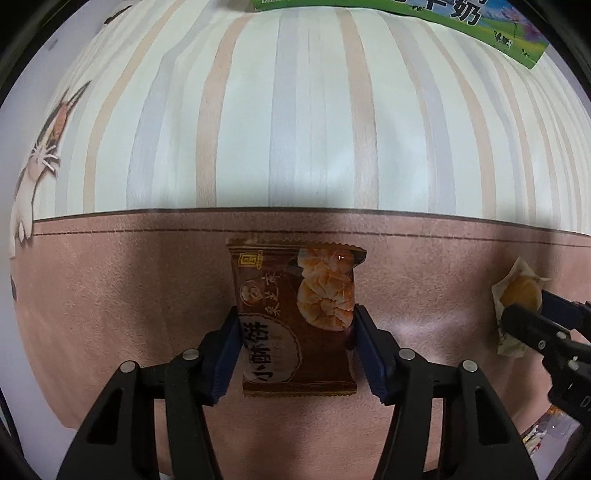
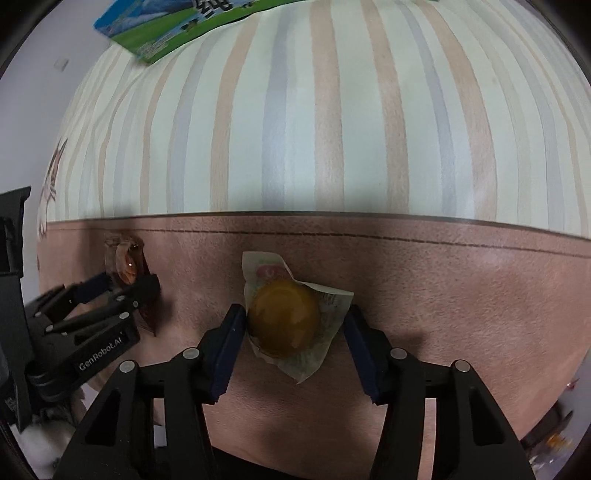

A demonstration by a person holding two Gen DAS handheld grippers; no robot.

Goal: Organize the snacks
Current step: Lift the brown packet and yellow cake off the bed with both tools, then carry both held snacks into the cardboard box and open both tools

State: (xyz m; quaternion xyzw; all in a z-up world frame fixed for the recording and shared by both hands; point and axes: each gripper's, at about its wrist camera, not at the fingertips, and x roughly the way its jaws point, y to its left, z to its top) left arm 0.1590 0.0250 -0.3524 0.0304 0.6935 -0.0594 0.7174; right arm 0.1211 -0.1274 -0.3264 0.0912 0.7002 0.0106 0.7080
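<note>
A brown snack packet [image 1: 295,325] with a bread picture lies on the pink band of the cloth between my left gripper's [image 1: 295,343] blue pads, which touch its two sides. In the right wrist view a clear-wrapped round yellow pastry [image 2: 284,317] lies between my right gripper's [image 2: 295,336] pads; the left pad touches it, the right pad is at the wrapper's edge. Each gripper shows in the other's view: the right one [image 1: 532,317] at the pastry [image 1: 517,295], the left one [image 2: 122,288] at the brown packet [image 2: 125,262].
A striped cloth [image 1: 295,129] covers the far part of the table, with a cat picture [image 1: 40,162] at the left. A green milk carton box [image 1: 480,22] lies at the far edge. More wrapped snacks [image 1: 543,432] lie at the lower right.
</note>
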